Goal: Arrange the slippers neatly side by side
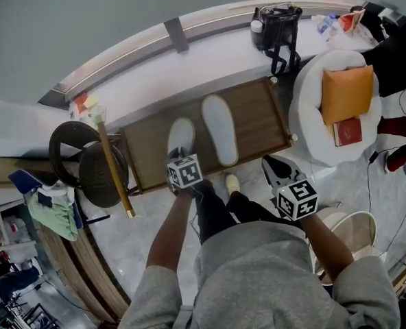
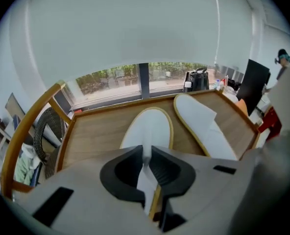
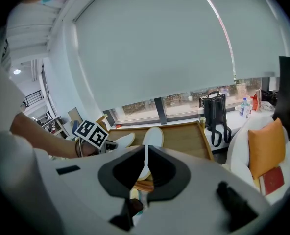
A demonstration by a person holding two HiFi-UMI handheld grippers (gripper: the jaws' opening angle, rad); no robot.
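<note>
Two white slippers with tan edging lie on the low wooden table point(image 1: 259, 119). The nearer, left slipper point(image 1: 181, 136) point(image 2: 151, 126) lies a little behind the longer right slipper point(image 1: 220, 129) point(image 2: 204, 124), with a narrow gap between them. My left gripper point(image 1: 178, 156) point(image 2: 146, 156) is shut on the left slipper's heel edge, which shows pinched between the jaws. My right gripper point(image 1: 271, 164) point(image 3: 145, 163) hangs shut and empty off the table's near right corner, clear of both slippers point(image 3: 154, 137).
A dark woven chair point(image 1: 92, 164) with a yellow wooden rail point(image 1: 114, 171) stands left of the table. A black bag point(image 1: 278, 27) sits on the window ledge behind. A white armchair point(image 1: 313, 108) with an orange cushion point(image 1: 347, 91) and a red book point(image 1: 347, 130) is at the right.
</note>
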